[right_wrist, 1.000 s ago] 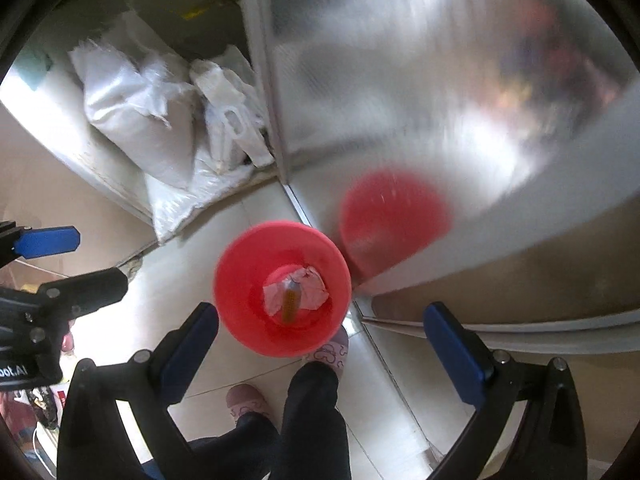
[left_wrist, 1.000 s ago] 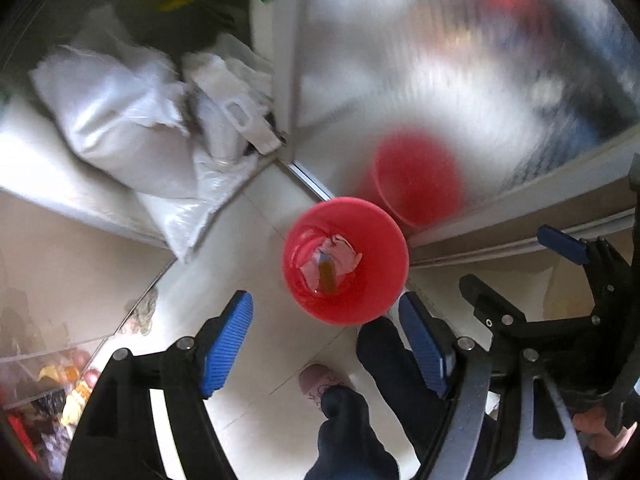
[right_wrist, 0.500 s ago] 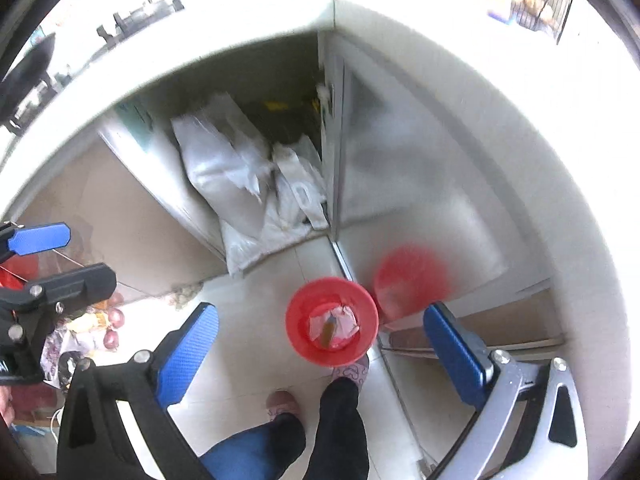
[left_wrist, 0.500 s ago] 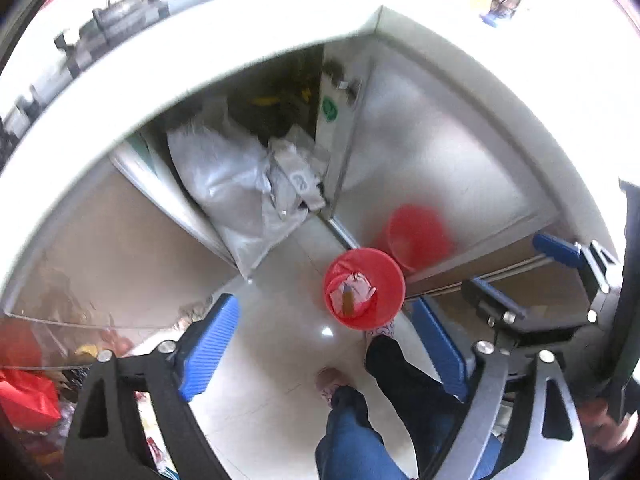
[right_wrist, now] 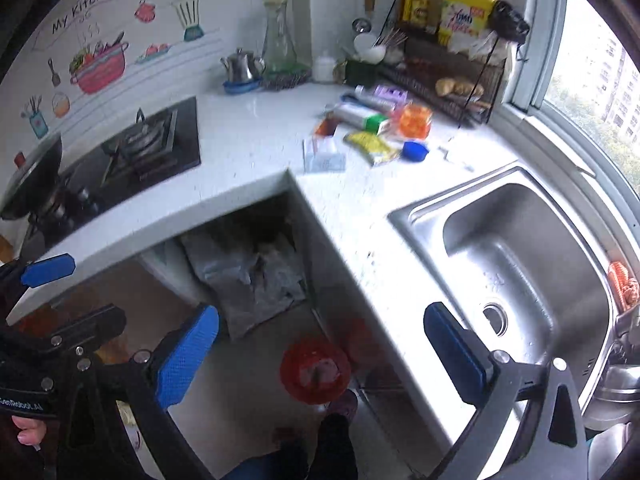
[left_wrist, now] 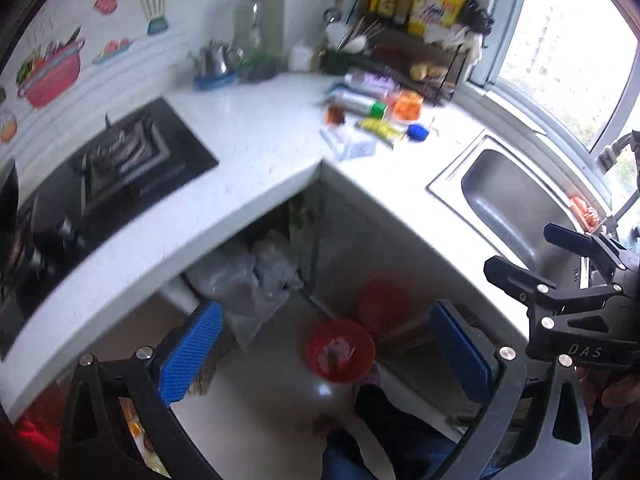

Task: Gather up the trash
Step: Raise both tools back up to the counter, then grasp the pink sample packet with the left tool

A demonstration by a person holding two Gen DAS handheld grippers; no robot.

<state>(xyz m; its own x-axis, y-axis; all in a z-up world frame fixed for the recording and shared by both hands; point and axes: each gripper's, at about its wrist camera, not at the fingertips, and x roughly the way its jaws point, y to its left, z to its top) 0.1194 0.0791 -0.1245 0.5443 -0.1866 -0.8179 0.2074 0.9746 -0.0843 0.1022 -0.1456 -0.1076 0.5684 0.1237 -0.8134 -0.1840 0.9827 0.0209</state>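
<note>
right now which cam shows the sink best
The right wrist view: the sink shows nearly whole, basin, rim and drain hole. In the left wrist view the sink sits at the right edge, partly hidden behind the right gripper, drain unseen.

This was a home kitchen: an L-shaped white bench (right_wrist: 248, 136) carried a black gas hob (right_wrist: 140, 148) on one arm and a stainless steel sink (right_wrist: 516, 248) on the other, set under a window (right_wrist: 596, 92). The tiled wall bore a cartoon sticker reading "My Kitchen" (right_wrist: 86, 6) with pots and utensils, and a kettle (right_wrist: 240, 68), oil bottles (right_wrist: 416, 4) and a wire rack (right_wrist: 452, 76) crowded the corner. Packets and a tub lay scattered on the bench, sacks (right_wrist: 248, 276) were stuffed beneath it, and a red bin (right_wrist: 314, 370) stood on the tiled floor.
</note>
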